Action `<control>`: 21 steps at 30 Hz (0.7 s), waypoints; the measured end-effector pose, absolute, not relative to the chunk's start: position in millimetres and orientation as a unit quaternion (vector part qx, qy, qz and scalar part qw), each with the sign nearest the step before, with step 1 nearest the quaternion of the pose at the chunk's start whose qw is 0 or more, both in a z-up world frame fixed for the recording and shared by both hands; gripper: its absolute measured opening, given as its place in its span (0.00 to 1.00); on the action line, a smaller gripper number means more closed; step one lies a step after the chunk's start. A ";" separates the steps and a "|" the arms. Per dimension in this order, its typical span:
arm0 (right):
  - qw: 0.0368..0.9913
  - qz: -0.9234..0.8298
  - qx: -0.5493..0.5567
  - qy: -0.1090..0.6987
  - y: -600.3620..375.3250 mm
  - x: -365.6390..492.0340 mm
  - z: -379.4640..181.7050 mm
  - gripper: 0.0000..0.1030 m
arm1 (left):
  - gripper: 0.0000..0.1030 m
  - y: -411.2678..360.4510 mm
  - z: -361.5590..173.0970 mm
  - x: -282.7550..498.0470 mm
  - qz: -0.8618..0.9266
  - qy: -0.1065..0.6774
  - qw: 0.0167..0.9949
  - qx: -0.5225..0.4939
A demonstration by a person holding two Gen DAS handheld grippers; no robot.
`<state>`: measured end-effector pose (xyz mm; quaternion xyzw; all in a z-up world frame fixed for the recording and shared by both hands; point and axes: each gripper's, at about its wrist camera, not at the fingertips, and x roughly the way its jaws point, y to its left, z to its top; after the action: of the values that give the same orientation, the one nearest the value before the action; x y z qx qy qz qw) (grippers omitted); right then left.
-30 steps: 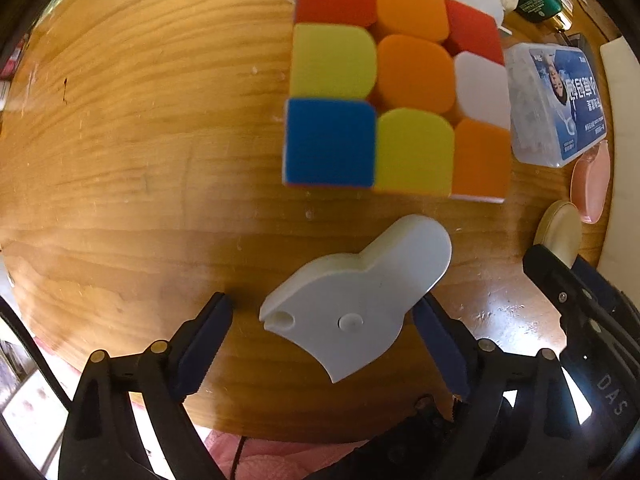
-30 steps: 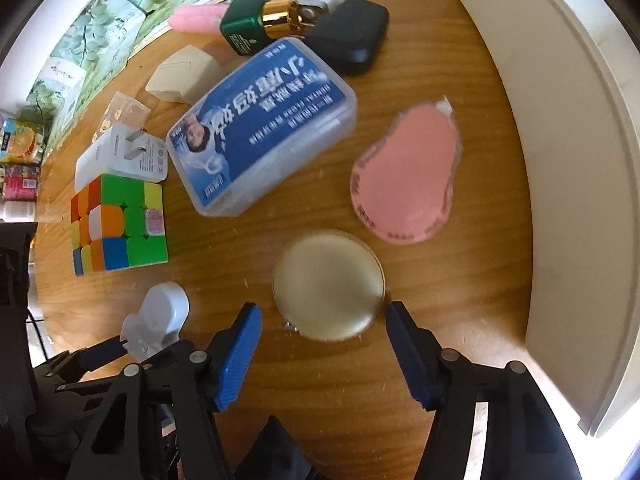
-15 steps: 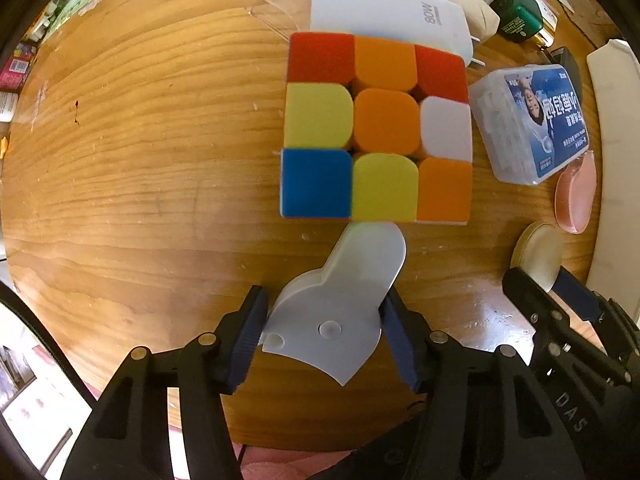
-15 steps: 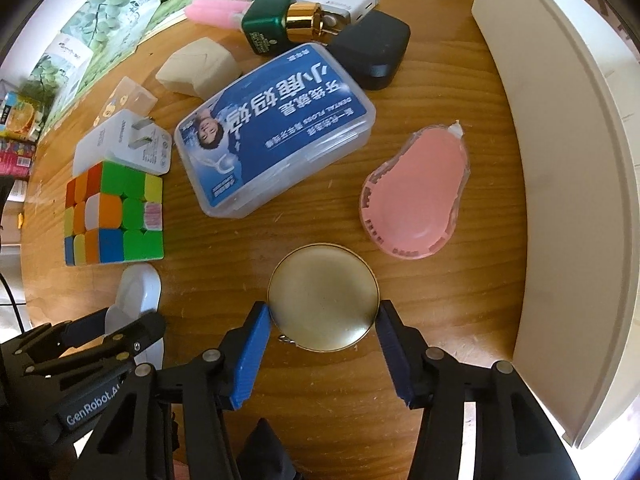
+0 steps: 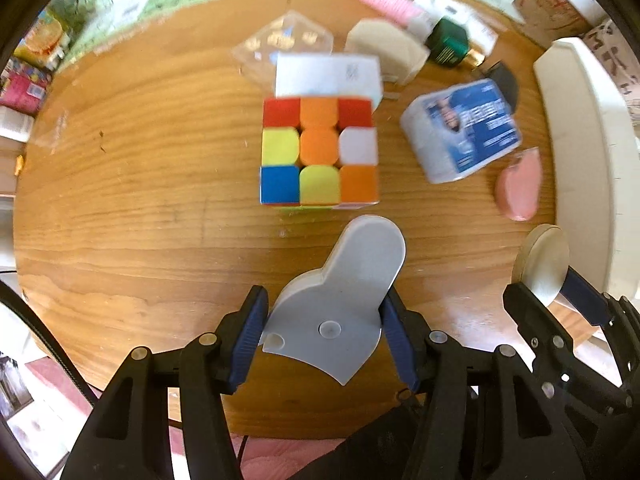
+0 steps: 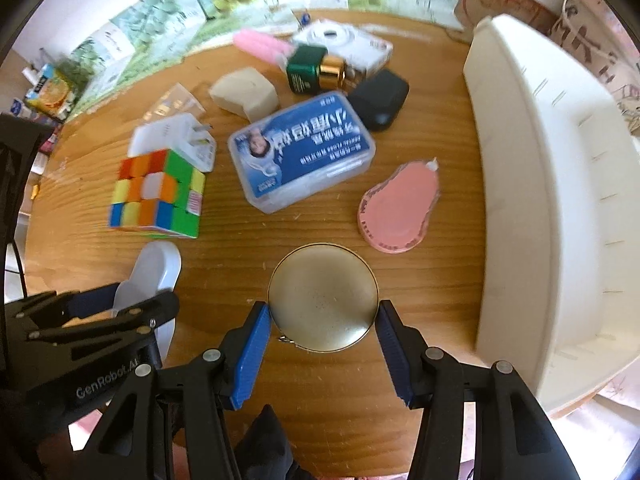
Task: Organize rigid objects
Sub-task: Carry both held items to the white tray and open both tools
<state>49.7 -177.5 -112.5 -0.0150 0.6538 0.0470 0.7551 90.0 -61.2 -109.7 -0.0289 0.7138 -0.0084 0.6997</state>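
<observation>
**Blue pads clamped on two objects**

Blue pads of the left tool [image 5: 324, 332] press both sides of the grey-white plastic piece [image 5: 340, 300], so this tool is closed on it. The piece points toward the colour cube [image 5: 319, 151], which lies just in front on the wooden tabletop [image 5: 140, 200]. Behind the cube lies a white charger [image 5: 326, 75].

The right tool [image 6: 323, 344] has its pads touching both edges of the round golden tin [image 6: 323, 296], clamped on it. Beyond the tin lies a pink flat object [image 6: 398, 210], and to its left a clear box with blue label [image 6: 302, 158]. A white tray [image 6: 552, 208] stands along the right side of the tabletop. Both views are a little blurred.
</observation>
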 end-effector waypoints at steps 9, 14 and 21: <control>0.807 0.058 -0.035 0.586 -200.5 38.4 -55.0 0.53 | 0.59 -92.0 -34.5 91.5 -0.035 0.649 0.760 0.003; 0.833 0.046 -0.040 0.549 -212.8 37.2 -27.3 0.53 | 0.59 -103.8 -33.5 79.6 -0.051 0.613 0.788 0.017; 0.866 0.028 -0.024 0.499 -245.3 24.7 6.2 0.53 | 0.59 -133.4 -8.0 75.2 -0.083 0.570 0.817 0.022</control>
<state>24.7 -245.3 6.2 -0.0245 0.4995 0.0279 0.8655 75.2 -133.4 -8.0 0.0220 0.5701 -0.0831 0.8171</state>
